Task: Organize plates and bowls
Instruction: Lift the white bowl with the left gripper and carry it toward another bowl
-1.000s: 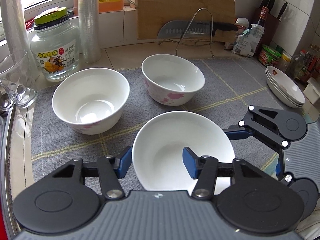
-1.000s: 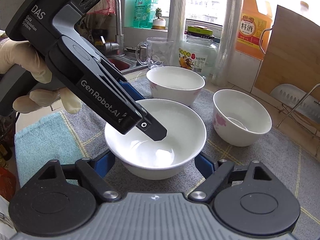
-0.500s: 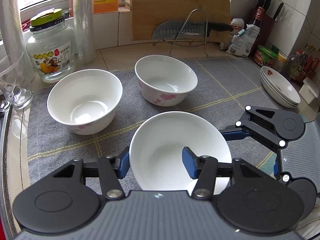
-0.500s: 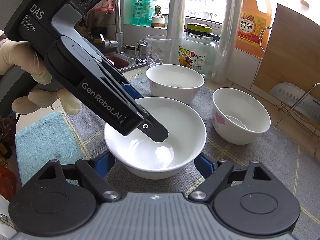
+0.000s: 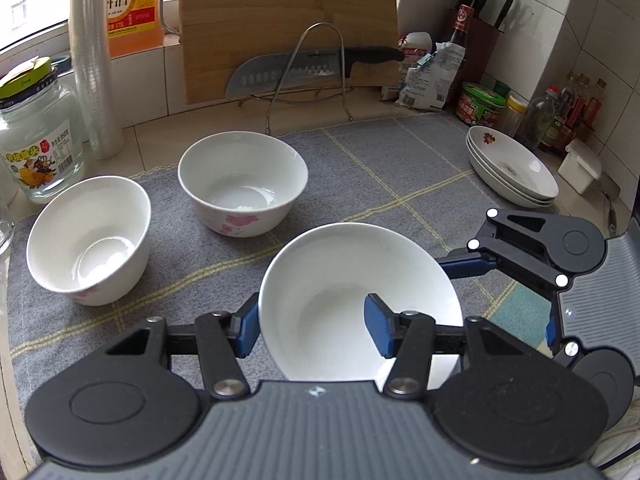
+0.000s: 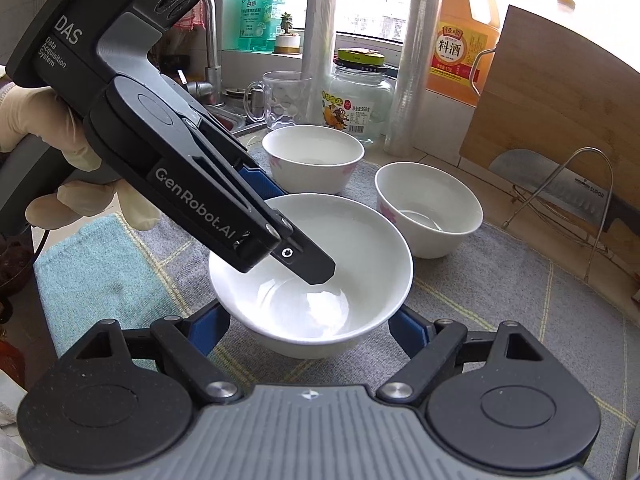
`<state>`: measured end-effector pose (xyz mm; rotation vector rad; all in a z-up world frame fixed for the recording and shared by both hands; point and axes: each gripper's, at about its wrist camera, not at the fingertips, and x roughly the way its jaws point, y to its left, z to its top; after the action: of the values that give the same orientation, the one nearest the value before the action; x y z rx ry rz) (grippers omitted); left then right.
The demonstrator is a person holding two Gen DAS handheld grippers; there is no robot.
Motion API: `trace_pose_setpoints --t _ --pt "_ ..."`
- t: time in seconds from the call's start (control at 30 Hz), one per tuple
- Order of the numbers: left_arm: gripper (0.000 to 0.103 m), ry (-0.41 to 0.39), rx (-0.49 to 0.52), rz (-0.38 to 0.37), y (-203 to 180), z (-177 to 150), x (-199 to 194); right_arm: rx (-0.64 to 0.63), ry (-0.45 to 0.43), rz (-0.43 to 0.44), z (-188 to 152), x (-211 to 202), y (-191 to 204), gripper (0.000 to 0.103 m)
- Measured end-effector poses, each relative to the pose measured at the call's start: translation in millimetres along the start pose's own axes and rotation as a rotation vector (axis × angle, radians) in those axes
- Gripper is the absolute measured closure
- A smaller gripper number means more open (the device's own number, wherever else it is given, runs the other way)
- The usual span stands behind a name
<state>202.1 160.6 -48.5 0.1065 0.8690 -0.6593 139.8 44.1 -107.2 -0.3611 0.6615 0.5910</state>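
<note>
A plain white bowl (image 5: 352, 280) sits between both grippers over the grey mat (image 5: 400, 168). My left gripper (image 5: 312, 328) is shut on its near rim, one blue pad inside and one outside. My right gripper (image 6: 308, 330) is shut on the same bowl (image 6: 320, 240), a blue pad pressed against each side of its wall. Two more white bowls with pink flowers stand on the mat, one at the left (image 5: 88, 240) and one behind (image 5: 240, 188). A stack of shallow plates (image 5: 516, 172) rests at the far right.
A cutting board (image 5: 288, 20) and a knife on a wire rack (image 5: 304, 68) stand at the back. A glass jar (image 5: 36, 140), a film roll and an oil jug line the left wall. Bottles and a knife block crowd the right corner. A teal cloth (image 6: 100, 272) lies under the mat's edge.
Both grippers have shifted to the right with the bowl held between them. The two flowered bowls now sit further left in the left wrist view. Neither grip has changed.
</note>
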Motion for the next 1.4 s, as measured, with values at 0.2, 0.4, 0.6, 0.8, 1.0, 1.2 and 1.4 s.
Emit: trace_pose_setpoints --t 0.2,0.4,0.6,0.8,1.0,1.2,1.4 --pt "0.050 0.003 0.047 -0.050 -24.0 10.4 14.5 0.032 0.011 -0.057 -13.6 -17.0 -14.0 0.014" --pt "0.050 0.012 0.084 -0.089 -42.5 21.1 29.7 0.067 0.025 -0.104 -27.9 -30.4 -30.7 0.014" --pt "0.050 0.026 0.108 -0.114 -54.6 27.7 44.0 0.099 0.041 -0.134 -39.5 -36.7 -43.2 0.014" --pt "0.050 0.044 0.120 -0.132 -60.4 30.0 55.0 0.121 0.060 -0.145 -46.2 -36.6 -50.8 0.014" --pt "0.050 0.059 0.121 -0.145 -65.3 30.2 63.2 0.137 0.078 -0.150 -51.6 -37.4 -54.3 0.014" --pt "0.050 0.066 0.123 -0.156 -68.0 31.0 69.0 0.153 0.093 -0.148 -54.8 -37.6 -56.7 0.014" --pt "0.050 0.067 0.122 -0.153 -67.1 30.9 69.7 0.167 0.090 -0.140 -53.3 -38.2 -58.6 0.014"
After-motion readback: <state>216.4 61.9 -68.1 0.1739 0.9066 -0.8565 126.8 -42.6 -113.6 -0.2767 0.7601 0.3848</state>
